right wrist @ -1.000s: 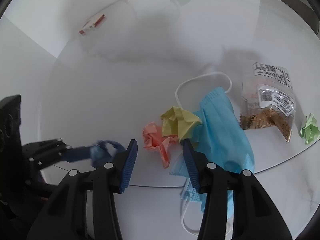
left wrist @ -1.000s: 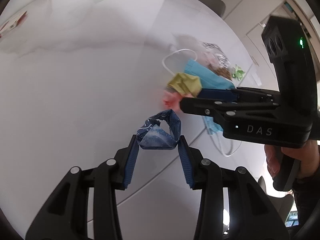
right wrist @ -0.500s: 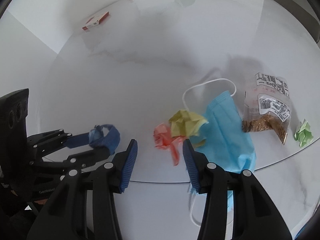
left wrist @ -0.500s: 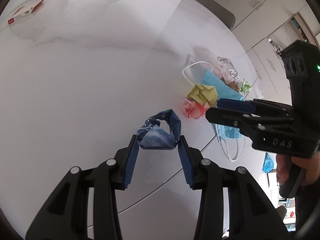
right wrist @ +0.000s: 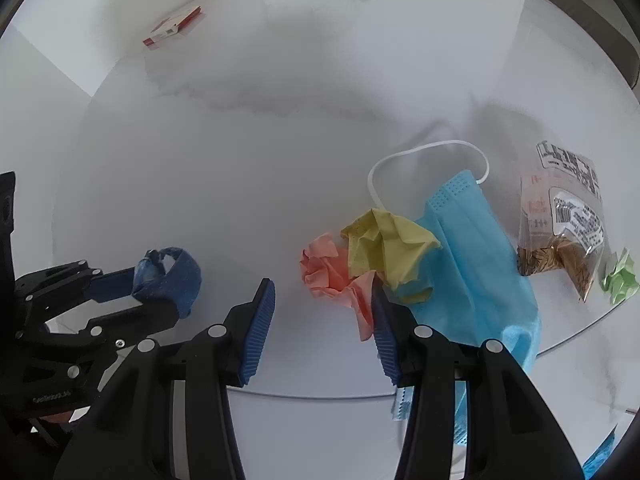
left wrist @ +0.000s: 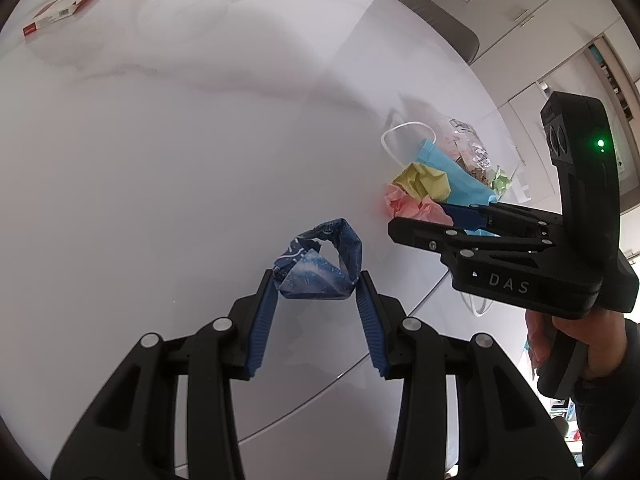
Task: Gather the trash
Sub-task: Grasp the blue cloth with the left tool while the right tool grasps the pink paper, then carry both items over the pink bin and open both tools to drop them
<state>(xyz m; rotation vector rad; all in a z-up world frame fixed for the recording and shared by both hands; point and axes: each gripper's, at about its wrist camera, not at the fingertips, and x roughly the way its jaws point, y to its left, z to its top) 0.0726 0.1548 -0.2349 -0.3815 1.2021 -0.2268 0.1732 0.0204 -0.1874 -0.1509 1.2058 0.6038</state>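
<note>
My left gripper is shut on a crumpled dark blue wrapper, held over the white table; it also shows in the right wrist view. My right gripper is open, just short of a crumpled pink paper. Touching the pink paper lie a crumpled yellow paper and a blue face mask. A clear snack bag and a green paper ball lie to the right. The same pile shows in the left wrist view.
A small red and white box lies far back on the table. The table's front edge runs just under my right fingers. A grey chair back stands beyond the table.
My right gripper has drawn back from the pile and then come forward again to the pink paper. My left gripper still holds the blue wrapper, and its view has swung to take in more of the table.
</note>
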